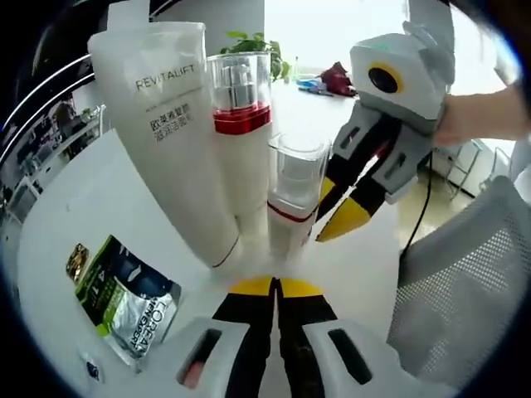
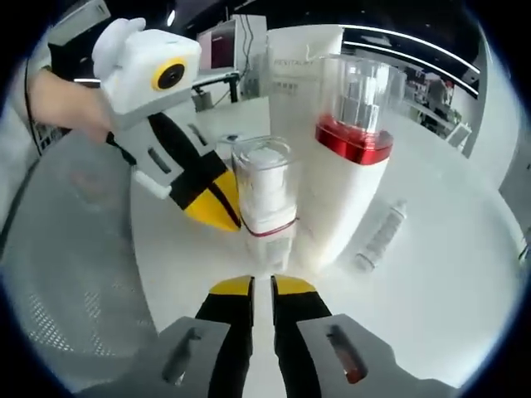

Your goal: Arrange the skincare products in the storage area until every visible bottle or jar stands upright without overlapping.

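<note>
A white REVITALIFT tube [image 1: 166, 124] stands upright on the white table [image 1: 75, 207]. Touching its right side is a tall white pump bottle [image 1: 242, 141] with a red band and clear cap. A small clear-capped bottle [image 1: 292, 203] with a thin red line stands in front of it. My left gripper [image 1: 275, 287] is shut and empty, just short of the small bottle. My right gripper [image 1: 325, 222] comes in from the right, its yellow tips together beside that bottle. In the right gripper view, the small bottle [image 2: 265, 199] stands just past my right gripper [image 2: 263, 287], with the left gripper [image 2: 228, 217] against its left side and the tall bottle [image 2: 353, 166] to its right.
A green sachet [image 1: 124, 298] lies flat on the table at the left. A small clear bottle [image 2: 377, 236] lies on its side to the right of the tall bottle. A white mesh chair [image 1: 465, 290] stands close to the table edge. A person's hand [image 1: 485, 116] holds the right gripper.
</note>
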`<state>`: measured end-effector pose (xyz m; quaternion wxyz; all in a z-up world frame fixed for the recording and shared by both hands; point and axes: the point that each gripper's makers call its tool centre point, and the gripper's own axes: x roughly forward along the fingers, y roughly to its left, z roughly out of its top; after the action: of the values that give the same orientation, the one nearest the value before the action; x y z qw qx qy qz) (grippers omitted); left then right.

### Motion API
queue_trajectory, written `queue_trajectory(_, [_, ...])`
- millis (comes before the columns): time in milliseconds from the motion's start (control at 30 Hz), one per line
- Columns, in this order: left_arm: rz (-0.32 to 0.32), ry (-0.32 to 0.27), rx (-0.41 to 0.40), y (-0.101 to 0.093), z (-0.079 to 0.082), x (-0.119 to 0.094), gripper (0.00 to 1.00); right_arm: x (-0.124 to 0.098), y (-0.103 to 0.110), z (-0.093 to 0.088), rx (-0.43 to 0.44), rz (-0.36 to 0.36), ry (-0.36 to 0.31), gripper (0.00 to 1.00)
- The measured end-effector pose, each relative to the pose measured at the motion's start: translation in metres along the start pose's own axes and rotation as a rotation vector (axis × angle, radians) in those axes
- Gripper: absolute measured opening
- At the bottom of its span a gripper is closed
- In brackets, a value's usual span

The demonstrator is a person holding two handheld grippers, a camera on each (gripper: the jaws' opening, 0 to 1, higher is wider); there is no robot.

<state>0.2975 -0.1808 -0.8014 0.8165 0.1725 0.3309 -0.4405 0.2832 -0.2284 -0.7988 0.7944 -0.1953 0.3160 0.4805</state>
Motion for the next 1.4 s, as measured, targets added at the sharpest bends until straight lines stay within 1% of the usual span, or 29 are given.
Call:
queue_trajectory(67, [-0.006,-0.002,0.002,0.001,0.000,0.003,0.01,0.001,-0.001,-0.001,0.001,-0.003,0.002,0.03])
queue_trajectory(100, [-0.010,-0.004,0.005,-0.002,0.001,0.003,0.01,0.001,-0.002,-0.001,-0.001,-0.005,0.004,0.01])
queue_trajectory(300, [-0.021,-0.011,0.012,-0.007,0.005,0.007,0.01,0.002,-0.001,-0.004,0.010,-0.005,0.010,0.02])
queue_trajectory(533, [-0.029,-0.023,0.009,-0.011,0.011,0.011,0.01,0.005,-0.002,-0.002,0.016,-0.006,0.003,0.02])
queue_trajectory(933, [-0.028,-0.034,-0.001,-0.008,0.018,0.014,0.01,0.005,-0.010,-0.004,0.027,-0.017,0.005,0.02])
queue_trajectory(1300, [-0.028,-0.028,-0.004,-0.009,0.016,0.014,0.02,0.005,-0.013,-0.004,0.031,-0.018,0.010,0.04])
queue_trajectory(1400, [-0.028,-0.025,-0.012,-0.009,0.015,0.012,0.05,0.005,-0.013,-0.005,0.030,-0.020,0.017,0.05])
